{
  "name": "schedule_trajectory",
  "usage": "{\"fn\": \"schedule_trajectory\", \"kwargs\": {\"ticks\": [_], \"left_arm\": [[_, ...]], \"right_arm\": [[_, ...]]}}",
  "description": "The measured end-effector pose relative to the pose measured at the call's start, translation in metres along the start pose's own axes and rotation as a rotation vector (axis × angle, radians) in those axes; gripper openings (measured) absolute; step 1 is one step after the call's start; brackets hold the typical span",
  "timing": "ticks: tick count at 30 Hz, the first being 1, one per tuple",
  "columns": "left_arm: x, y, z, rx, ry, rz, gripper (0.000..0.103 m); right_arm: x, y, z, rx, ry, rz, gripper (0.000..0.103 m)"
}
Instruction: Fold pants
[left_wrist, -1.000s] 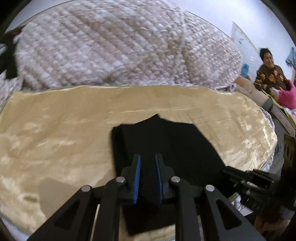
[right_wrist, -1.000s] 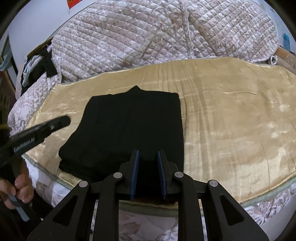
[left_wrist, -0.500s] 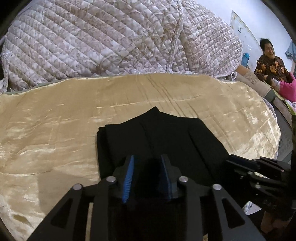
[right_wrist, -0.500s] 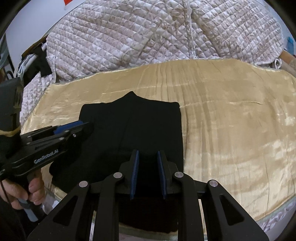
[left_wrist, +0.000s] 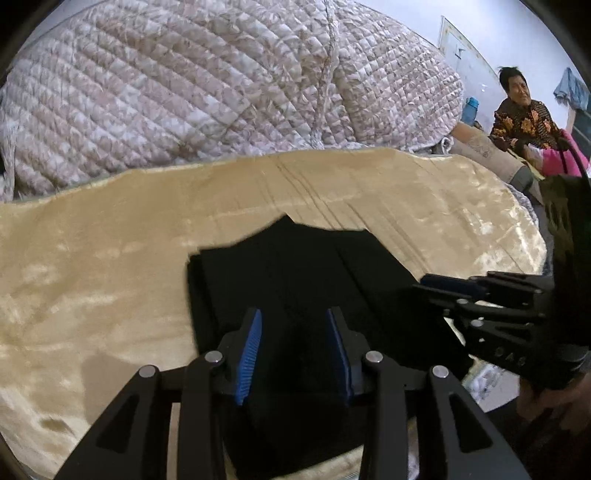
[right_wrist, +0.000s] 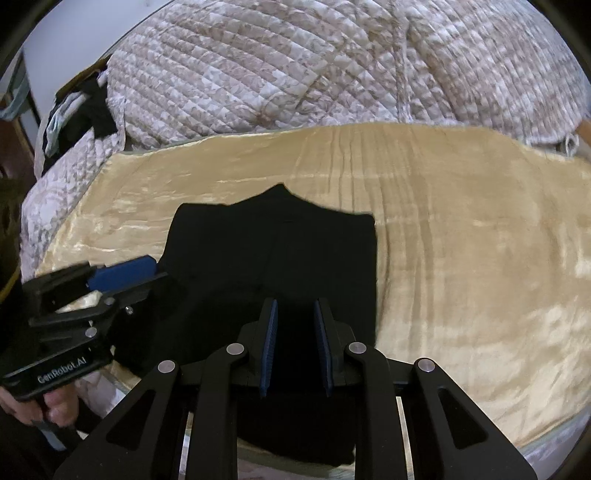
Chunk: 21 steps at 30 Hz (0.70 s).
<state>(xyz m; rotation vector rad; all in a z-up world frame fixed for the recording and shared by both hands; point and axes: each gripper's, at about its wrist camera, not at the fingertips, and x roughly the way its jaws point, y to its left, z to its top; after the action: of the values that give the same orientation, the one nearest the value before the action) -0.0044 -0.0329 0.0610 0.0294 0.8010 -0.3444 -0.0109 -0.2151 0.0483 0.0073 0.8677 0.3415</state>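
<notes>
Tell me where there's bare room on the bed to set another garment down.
The gold blanket lies bare between the folded black pants and the quilted cover behind, and out to the right of the pants. The near edge is crowded: left gripper and right gripper over the pants.

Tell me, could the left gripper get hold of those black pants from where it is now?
Probably yes: the left gripper hovers right over the folded black pants, jaws apart, nothing between them and the cloth.

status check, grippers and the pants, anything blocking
Left gripper open, empty. Right gripper jaws narrow, grip on pants unclear. Black pants folded flat on gold blanket. Nothing blocking.
</notes>
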Motion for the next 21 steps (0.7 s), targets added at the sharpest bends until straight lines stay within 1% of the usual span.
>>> {"fn": "schedule_trajectory", "kwargs": {"ticks": [3, 6, 8, 10, 12, 17, 20, 21], "left_arm": [[0.001, 0.008, 0.0, -0.022, -0.005, 0.01, 0.039], [0.006, 0.011, -0.015, -0.065, 0.017, -0.016, 0.039], [0.008, 0.007, -0.025, -0.057, 0.033, -0.034, 0.039], [0.006, 0.003, -0.029, -0.031, 0.01, -0.027, 0.039], [0.01, 0.002, -0.029, -0.022, 0.008, -0.036, 0.041], [0.015, 0.006, -0.024, -0.003, -0.007, -0.002, 0.041], [0.017, 0.017, -0.023, -0.034, 0.002, 0.043, 0.041], [0.019, 0.022, -0.023, -0.057, 0.012, 0.038, 0.042]], "right_arm": [[0.001, -0.002, 0.002, -0.014, -0.002, -0.014, 0.02], [0.008, -0.005, -0.008, 0.019, 0.014, 0.007, 0.02], [0.011, -0.005, -0.015, 0.021, 0.026, 0.016, 0.02], [0.01, -0.003, -0.02, 0.003, 0.017, 0.004, 0.02], [0.011, -0.005, -0.019, 0.001, 0.014, 0.004, 0.02], [0.017, -0.009, -0.011, 0.022, 0.011, 0.0, 0.02], [0.018, -0.01, -0.009, 0.021, 0.011, 0.002, 0.02], [0.017, -0.011, -0.009, 0.025, 0.011, 0.003, 0.02]]}}
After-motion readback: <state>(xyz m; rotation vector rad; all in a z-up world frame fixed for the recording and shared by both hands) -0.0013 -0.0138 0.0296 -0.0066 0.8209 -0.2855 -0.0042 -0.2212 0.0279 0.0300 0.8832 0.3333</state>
